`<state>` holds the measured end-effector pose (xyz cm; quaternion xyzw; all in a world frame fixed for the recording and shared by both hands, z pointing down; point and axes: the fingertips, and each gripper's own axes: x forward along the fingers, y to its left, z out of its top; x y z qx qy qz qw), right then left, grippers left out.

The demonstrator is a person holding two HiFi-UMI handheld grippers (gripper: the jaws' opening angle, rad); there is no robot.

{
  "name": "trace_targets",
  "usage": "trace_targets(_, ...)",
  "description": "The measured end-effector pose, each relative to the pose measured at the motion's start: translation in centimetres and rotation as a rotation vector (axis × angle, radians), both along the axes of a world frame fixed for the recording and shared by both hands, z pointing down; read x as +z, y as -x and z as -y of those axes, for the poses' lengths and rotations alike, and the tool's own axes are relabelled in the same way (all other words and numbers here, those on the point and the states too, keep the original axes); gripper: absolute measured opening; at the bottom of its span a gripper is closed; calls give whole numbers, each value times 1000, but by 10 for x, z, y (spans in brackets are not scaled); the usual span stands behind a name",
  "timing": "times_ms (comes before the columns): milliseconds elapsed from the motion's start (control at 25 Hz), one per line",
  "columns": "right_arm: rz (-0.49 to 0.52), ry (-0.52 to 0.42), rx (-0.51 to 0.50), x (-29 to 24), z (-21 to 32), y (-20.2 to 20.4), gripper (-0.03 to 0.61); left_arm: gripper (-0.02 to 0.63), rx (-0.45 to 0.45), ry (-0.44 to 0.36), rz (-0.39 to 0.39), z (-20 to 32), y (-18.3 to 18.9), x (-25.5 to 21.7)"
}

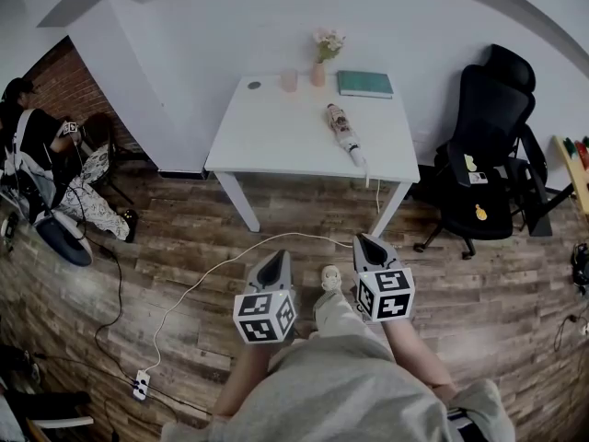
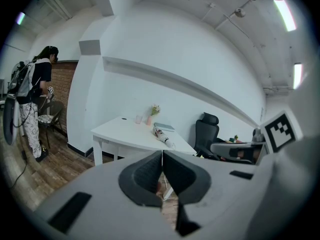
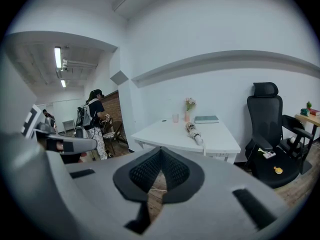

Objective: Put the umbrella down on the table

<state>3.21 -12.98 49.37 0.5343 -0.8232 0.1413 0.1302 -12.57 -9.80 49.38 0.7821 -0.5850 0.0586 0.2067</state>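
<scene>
A folded umbrella [image 1: 345, 133] with a patterned cover lies on the white table [image 1: 276, 136], its white handle end toward the front right edge. The same umbrella [image 2: 163, 136] shows on the table in the left gripper view, and the umbrella [image 3: 194, 133] also in the right gripper view. Well back from the table, over the wooden floor, my left gripper [image 1: 277, 259] and right gripper [image 1: 368, 242] hover side by side. Both have their jaws shut with nothing between them. Neither touches the umbrella.
On the table's far edge stand a pink cup [image 1: 289, 80], a vase of flowers [image 1: 323, 53] and a green book [image 1: 364, 84]. A black office chair [image 1: 488, 155] stands right of the table. A white cable [image 1: 212, 274] runs across the floor. People stand at far left [image 1: 37, 155].
</scene>
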Motion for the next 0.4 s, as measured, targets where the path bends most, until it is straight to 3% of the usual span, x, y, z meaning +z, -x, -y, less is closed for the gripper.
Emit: trace_targets(400,8,9,-2,3,6,-2,0,8,4,2,-1,6,-3,1)
